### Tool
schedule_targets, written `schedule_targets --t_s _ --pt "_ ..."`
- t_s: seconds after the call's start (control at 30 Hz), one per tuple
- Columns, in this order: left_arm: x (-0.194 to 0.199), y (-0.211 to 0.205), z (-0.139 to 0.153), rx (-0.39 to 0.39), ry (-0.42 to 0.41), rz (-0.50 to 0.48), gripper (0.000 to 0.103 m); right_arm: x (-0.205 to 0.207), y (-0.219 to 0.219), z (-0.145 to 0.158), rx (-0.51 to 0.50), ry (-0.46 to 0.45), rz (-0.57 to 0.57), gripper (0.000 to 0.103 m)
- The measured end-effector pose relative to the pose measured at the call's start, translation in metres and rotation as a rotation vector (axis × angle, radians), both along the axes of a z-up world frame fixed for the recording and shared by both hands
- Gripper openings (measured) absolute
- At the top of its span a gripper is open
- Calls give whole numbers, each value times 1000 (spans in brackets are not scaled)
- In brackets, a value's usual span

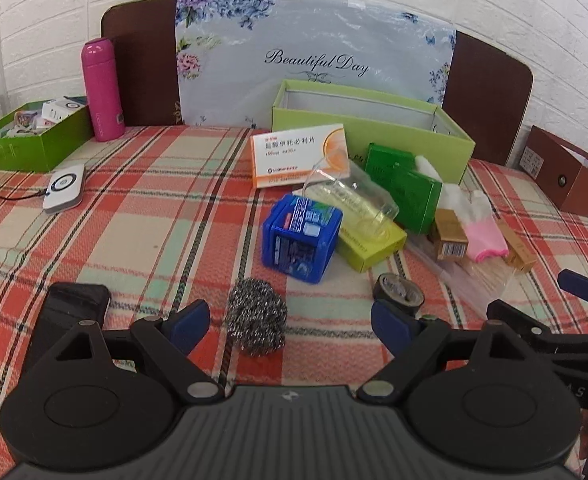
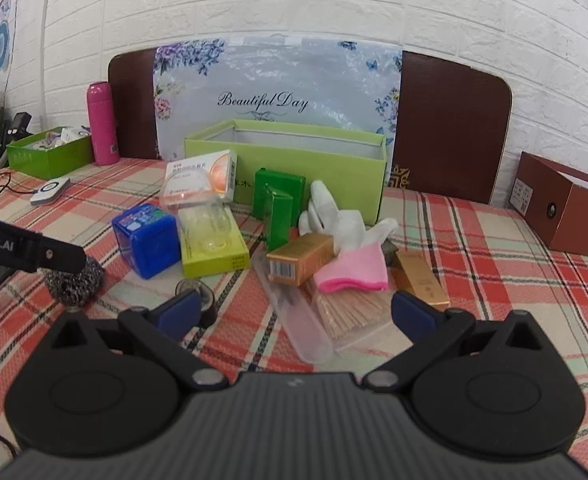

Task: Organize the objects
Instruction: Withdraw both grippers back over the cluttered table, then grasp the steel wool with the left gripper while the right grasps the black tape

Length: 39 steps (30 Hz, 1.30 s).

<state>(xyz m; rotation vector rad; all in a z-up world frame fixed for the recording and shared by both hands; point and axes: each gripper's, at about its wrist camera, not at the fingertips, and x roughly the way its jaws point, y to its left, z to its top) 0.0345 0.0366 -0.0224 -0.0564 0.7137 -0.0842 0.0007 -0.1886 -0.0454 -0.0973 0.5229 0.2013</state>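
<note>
Task barely begun: far green box [image 2: 314, 164] apparently empty, clutter from steel scourer [image 1: 257, 326] to pink-cuffed glove [image 2: 350, 256] unsorted, left gripper [image 1: 287, 326] and right gripper [image 2: 296, 314] spread, empty.

**Even, soft light; strong fisheye bending at the edges**

Both views are bright and evenly lit, with no single light source in sight. Shadows are faint: a soft dark patch lies under the steel scourer [image 1: 257, 322] and beside the blue box [image 1: 300, 238]. The glossy floral board [image 1: 314, 60] at the table's far edge carries pale glare. Straight lines bow hard toward the picture edges, and the corners go black. The white brick wall [image 2: 334, 4] curves overhead. Things on the checked tablecloth [image 1: 141, 216] look slightly soft, and small print is unreadable.
</note>
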Motion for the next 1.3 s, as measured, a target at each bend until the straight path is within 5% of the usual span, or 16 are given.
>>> schedule_targets --t_s 0.33,0.57,0.8,0.93,1.07,1.23,1.3 --pt "-10 27 -19 -33 -4 -18 90 7 20 -16 52 57 100 103" --pt "16 27 -23 -77 13 -51 70 27 47 -24 32 76 182 91" --pt "29 26 -25 -50 15 -72 65 54 68 -36 -15 116 237 70" --pt "38 29 -32 -60 47 -73 54 61 69 -42 -7 145 243 32" --pt "40 28 -34 -80 61 -90 38 52 55 -38 22 169 205 32" --pt "35 6 -29 -202 77 -272 33 25 33 -32 3 218 121 32" --pt "30 -14 -30 -171 84 -344 33 16 26 -31 32 238 144 32"
